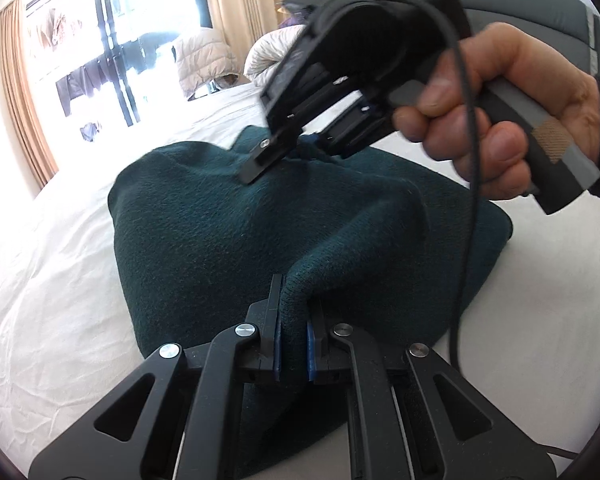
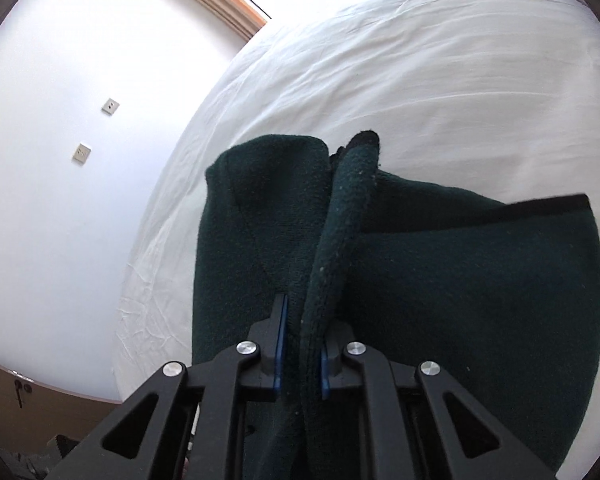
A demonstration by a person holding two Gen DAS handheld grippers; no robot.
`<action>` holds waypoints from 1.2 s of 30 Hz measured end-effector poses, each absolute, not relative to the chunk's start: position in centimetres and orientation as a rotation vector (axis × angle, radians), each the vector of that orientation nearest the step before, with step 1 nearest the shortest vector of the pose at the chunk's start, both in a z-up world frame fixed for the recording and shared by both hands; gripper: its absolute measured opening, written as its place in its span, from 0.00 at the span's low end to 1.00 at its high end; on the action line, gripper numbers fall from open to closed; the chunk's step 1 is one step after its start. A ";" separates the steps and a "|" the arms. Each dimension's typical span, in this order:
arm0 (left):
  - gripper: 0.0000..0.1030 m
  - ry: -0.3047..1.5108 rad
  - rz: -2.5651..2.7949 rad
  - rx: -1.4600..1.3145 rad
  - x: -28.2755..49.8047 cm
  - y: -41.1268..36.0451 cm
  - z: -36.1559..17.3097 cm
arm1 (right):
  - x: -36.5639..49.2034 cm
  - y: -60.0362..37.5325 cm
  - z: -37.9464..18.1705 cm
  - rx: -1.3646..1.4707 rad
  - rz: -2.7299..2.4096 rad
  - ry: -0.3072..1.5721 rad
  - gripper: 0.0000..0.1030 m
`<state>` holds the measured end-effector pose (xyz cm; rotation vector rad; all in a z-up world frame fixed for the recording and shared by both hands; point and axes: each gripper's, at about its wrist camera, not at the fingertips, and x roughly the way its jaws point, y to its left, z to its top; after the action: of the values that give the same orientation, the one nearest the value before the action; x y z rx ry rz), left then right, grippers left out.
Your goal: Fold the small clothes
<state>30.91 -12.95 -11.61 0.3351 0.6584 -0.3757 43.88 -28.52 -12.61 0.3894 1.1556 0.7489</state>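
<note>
Garment: a dark green fleece garment lies bunched on the white bed, centre of the left view.
Left claw: clamped on a raised edge at 6 o'clock.
Right claw: pinching another fold, up at 12 o'clock in the left view.
Done: two edges gripped.
Left: by my reading, the fold itself; nothing lies flat or squared yet.
</note>
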 end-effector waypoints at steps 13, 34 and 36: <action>0.07 0.711 -0.431 0.371 30.9 -13.5 -13.0 | 44.1 -39.1 -14.0 0.722 0.561 1.026 0.57; 0.07 0.668 -0.441 0.373 29.4 -15.4 -12.1 | 44.1 -33.1 -11.8 0.455 0.586 1.109 0.06; 0.07 0.668 -0.448 0.380 29.3 -15.7 -12.3 | 43.5 -34.8 -12.0 0.504 0.577 1.079 0.06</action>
<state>29.29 -15.71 -12.33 0.3804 0.6676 -0.4481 43.55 -34.80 -11.97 0.5038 1.0786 0.5771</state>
